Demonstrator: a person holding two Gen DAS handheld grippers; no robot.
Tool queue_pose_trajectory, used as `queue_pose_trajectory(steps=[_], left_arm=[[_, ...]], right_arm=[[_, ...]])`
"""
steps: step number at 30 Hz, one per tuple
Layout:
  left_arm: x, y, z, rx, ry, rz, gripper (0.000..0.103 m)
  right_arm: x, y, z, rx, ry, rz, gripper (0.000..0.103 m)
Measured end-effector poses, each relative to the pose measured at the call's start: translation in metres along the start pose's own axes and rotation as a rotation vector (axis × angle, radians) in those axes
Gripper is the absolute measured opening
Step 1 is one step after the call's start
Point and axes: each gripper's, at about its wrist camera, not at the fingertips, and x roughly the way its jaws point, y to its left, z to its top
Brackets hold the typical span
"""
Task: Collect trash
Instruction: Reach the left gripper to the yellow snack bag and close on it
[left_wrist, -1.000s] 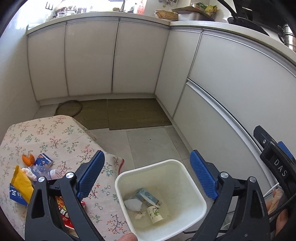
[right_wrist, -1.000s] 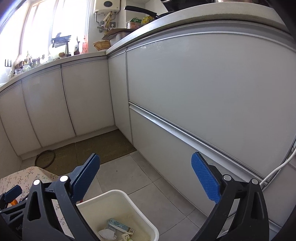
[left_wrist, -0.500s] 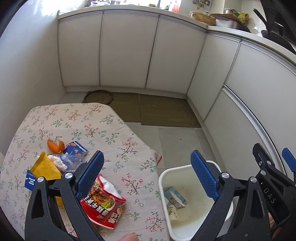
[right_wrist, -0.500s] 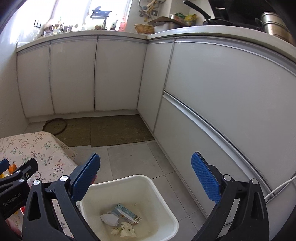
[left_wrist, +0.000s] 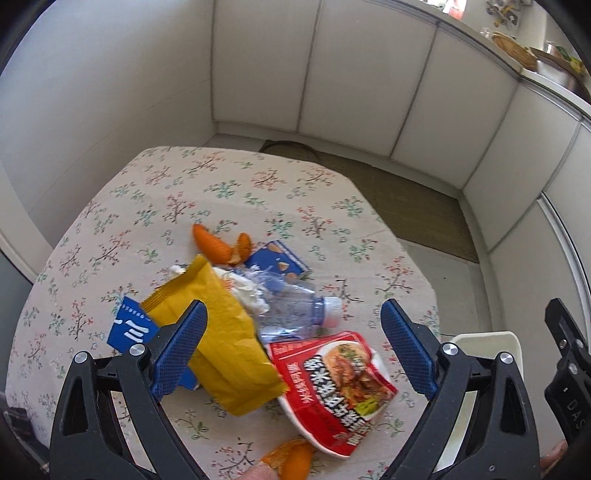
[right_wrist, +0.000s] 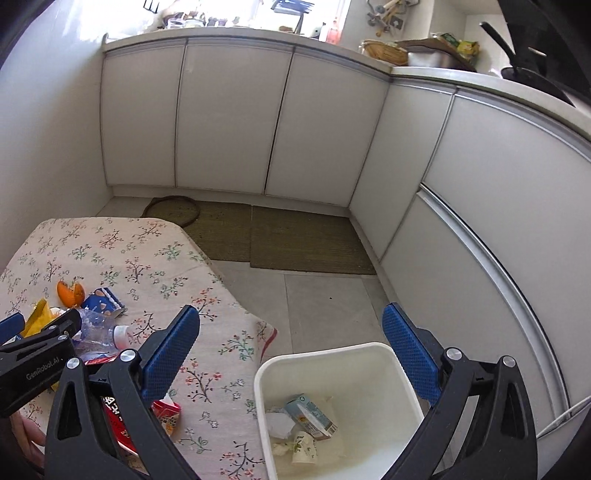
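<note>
white kitchen cabinets ring a floral tablecloth (left_wrist: 221, 177) strewn with trash: stiff yellow packet (left_wrist: 221, 339), crushed bottle (left_wrist: 291, 310), slick red pouch (left_wrist: 332, 387), best pinched by an edge. left gripper (left_wrist: 291, 350) and right gripper (right_wrist: 291, 354) gape empty; bin (right_wrist: 373, 354) waits right.

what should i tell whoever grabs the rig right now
Left hand-held gripper: open, empty, over the trash pile on the table.
Right hand-held gripper: open, empty, above the bin on the floor beside the table.
Done: carton, paper cup and crumpled paper are in the bin.
Left: yellow bag, red packet, plastic bottle, blue wrapper, blue box, orange peels.
</note>
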Motion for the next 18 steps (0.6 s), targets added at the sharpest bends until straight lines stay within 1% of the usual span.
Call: queue_pose_trajectory(steps=[5, 11, 12, 13, 14, 15, 16, 17, 18], left_arm=[[0.031, 0.036, -0.004, -0.096, 0.079, 0.076, 0.091], [0.062, 0.051, -0.007, -0.127, 0.145, 0.115, 0.091], [0.067, 0.052, -0.007, -0.129, 0.157, 0.112, 0.088], [0.070, 0.054, -0.008, -0.128, 0.164, 0.106, 0.078], [0.069, 0.053, -0.008, -0.107, 0.149, 0.115, 0.074], [0.068, 0.053, -0.008, -0.091, 0.141, 0.096, 0.060], [0.067, 0.053, -0.008, -0.082, 0.149, 0.069, 0.046], [0.066, 0.056, -0.008, -0.083, 0.163, 0.039, 0.041], [0.065, 0.058, -0.008, -0.085, 0.170, 0.019, 0.028]], right_arm=[[0.005, 0.020, 0.000, -0.028, 0.011, 0.022, 0.096], [0.013, 0.031, 0.003, -0.037, 0.036, 0.042, 0.096], [0.014, 0.033, 0.003, -0.038, 0.042, 0.048, 0.096], [0.016, 0.036, 0.004, -0.039, 0.049, 0.057, 0.096], [0.018, 0.039, 0.004, -0.041, 0.056, 0.066, 0.096], [0.020, 0.043, 0.004, -0.045, 0.065, 0.078, 0.096], [0.022, 0.047, 0.004, -0.050, 0.074, 0.091, 0.096], [0.025, 0.052, 0.004, -0.057, 0.087, 0.110, 0.096], [0.027, 0.058, 0.003, -0.065, 0.100, 0.128, 0.096]])
